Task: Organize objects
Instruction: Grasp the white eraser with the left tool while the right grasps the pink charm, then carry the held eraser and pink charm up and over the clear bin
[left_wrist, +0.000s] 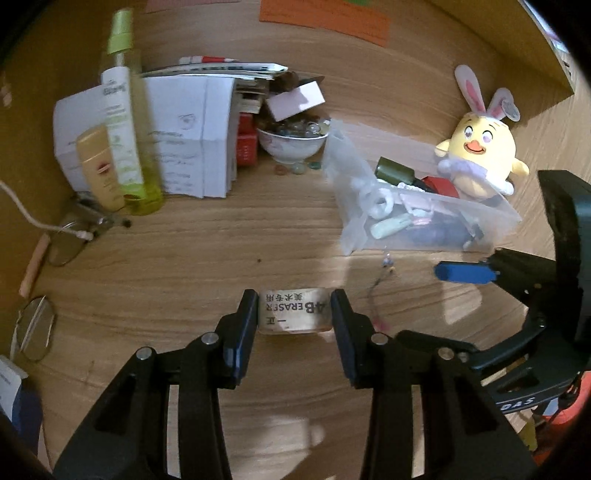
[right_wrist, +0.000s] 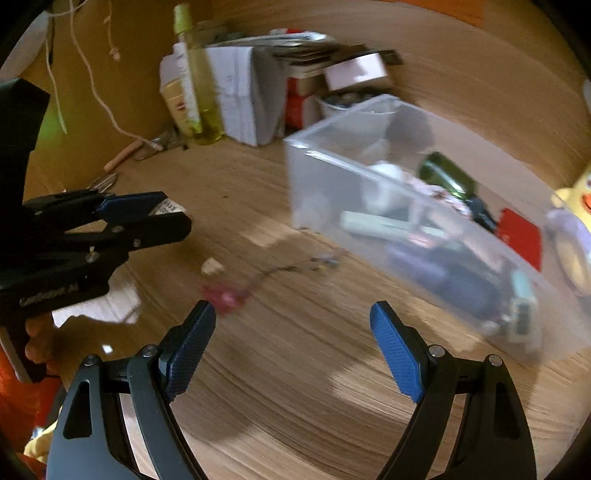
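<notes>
A beige eraser (left_wrist: 291, 314) with printed letters is pinched between the blue pads of my left gripper (left_wrist: 294, 297), just above the wooden desk (left_wrist: 184, 258). In the right wrist view the left gripper (right_wrist: 173, 214) reaches in from the left with the eraser's label (right_wrist: 167, 206) showing at its tip. My right gripper (right_wrist: 291, 308) is open over bare wood with nothing between its fingers; one of its blue fingers (left_wrist: 463, 273) shows in the left wrist view. A clear plastic bin (left_wrist: 443, 229) (right_wrist: 332, 184) with several small items stands ahead. A thin cord with a pink charm (right_wrist: 229, 295) (left_wrist: 380, 295) lies between the grippers.
At the back left stand a green spray bottle (left_wrist: 129, 140), white boxes (left_wrist: 192, 136) and a bowl of beads (left_wrist: 291, 142). A yellow plush chick (left_wrist: 476, 155) sits behind the bin. Glasses (left_wrist: 70, 236) and a small mirror (left_wrist: 35, 328) lie at the left.
</notes>
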